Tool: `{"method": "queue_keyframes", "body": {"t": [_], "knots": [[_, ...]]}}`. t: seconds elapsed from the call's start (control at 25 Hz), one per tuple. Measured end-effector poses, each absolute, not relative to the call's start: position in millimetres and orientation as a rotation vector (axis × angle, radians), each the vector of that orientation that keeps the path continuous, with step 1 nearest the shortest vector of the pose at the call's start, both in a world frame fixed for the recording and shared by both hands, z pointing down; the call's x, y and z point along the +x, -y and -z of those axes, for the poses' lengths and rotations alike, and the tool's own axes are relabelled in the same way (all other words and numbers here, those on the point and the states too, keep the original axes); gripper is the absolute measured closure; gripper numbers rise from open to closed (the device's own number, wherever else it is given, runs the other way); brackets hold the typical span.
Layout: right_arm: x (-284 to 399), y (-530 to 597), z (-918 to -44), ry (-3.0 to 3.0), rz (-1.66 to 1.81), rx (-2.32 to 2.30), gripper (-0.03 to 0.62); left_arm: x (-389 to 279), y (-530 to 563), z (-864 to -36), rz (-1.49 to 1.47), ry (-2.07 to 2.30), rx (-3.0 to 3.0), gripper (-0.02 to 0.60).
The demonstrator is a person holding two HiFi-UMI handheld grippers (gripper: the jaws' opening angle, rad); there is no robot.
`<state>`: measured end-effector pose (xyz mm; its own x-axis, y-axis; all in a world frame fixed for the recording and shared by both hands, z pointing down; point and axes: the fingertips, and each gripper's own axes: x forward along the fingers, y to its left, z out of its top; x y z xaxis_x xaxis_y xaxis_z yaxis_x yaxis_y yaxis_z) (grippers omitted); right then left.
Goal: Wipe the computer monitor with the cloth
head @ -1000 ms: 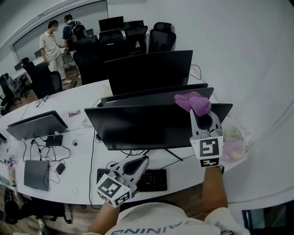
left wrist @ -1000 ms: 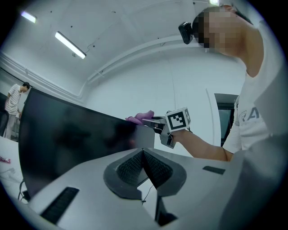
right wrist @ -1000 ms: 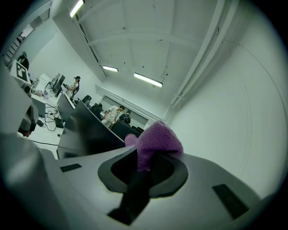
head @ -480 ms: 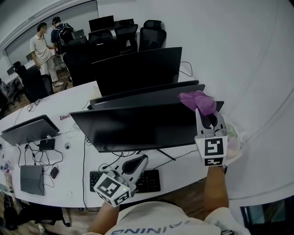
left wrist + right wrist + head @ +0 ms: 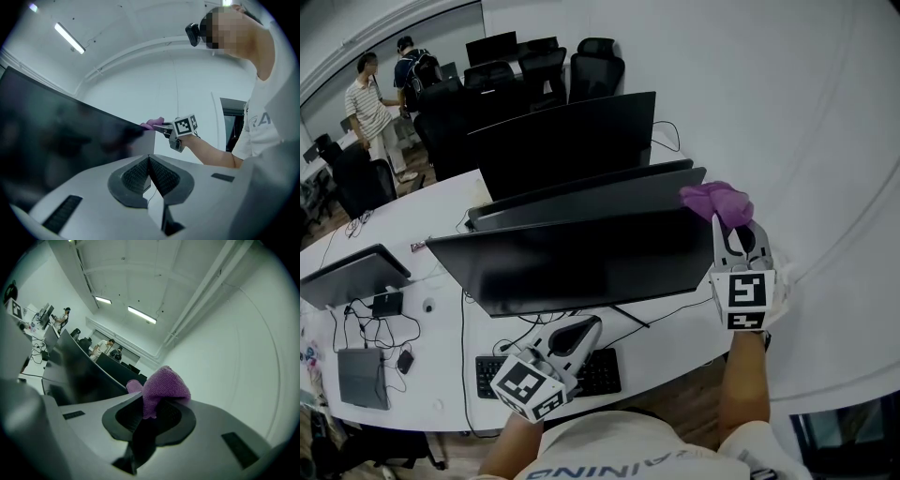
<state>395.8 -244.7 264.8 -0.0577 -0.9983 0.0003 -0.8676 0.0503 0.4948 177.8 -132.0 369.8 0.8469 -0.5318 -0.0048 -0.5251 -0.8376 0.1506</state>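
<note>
A wide black monitor (image 5: 581,262) stands at the desk's near side, its dark screen (image 5: 56,136) facing me. My right gripper (image 5: 733,225) is shut on a bunched purple cloth (image 5: 718,201), held at the monitor's top right corner. The same purple cloth (image 5: 161,386) sticks out between the jaws in the right gripper view. My left gripper (image 5: 581,333) hangs low in front of the keyboard (image 5: 581,373), its jaws closed together with nothing in them (image 5: 149,161).
Behind the near monitor stand two more dark monitors (image 5: 572,141). A laptop (image 5: 352,277), cables and small devices lie at the left of the white desk (image 5: 441,337). Two people (image 5: 380,94) stand by office chairs far left. A white wall rises at the right.
The right gripper has carried the cloth rightward along the monitor's top edge to its right corner. The left gripper has hardly moved.
</note>
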Motion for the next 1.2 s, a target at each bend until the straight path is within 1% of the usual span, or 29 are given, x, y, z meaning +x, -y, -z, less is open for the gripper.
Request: {"method": "queue_keyframes", "body": {"t": [0.64, 0.96, 1.2], "knots": [[471, 243, -262, 1.863, 0.455, 2.051, 0.539, 186, 130, -374, 0.023, 0.763, 2.894, 0.575], [494, 237, -264, 1.809, 0.444, 2.094, 0.539, 186, 123, -376, 0.002, 0.77, 2.883, 0.575], [510, 210, -255, 1.784, 0.455, 2.206, 0.539, 185, 116, -376, 0.001, 0.71, 2.901, 0.574]]}}
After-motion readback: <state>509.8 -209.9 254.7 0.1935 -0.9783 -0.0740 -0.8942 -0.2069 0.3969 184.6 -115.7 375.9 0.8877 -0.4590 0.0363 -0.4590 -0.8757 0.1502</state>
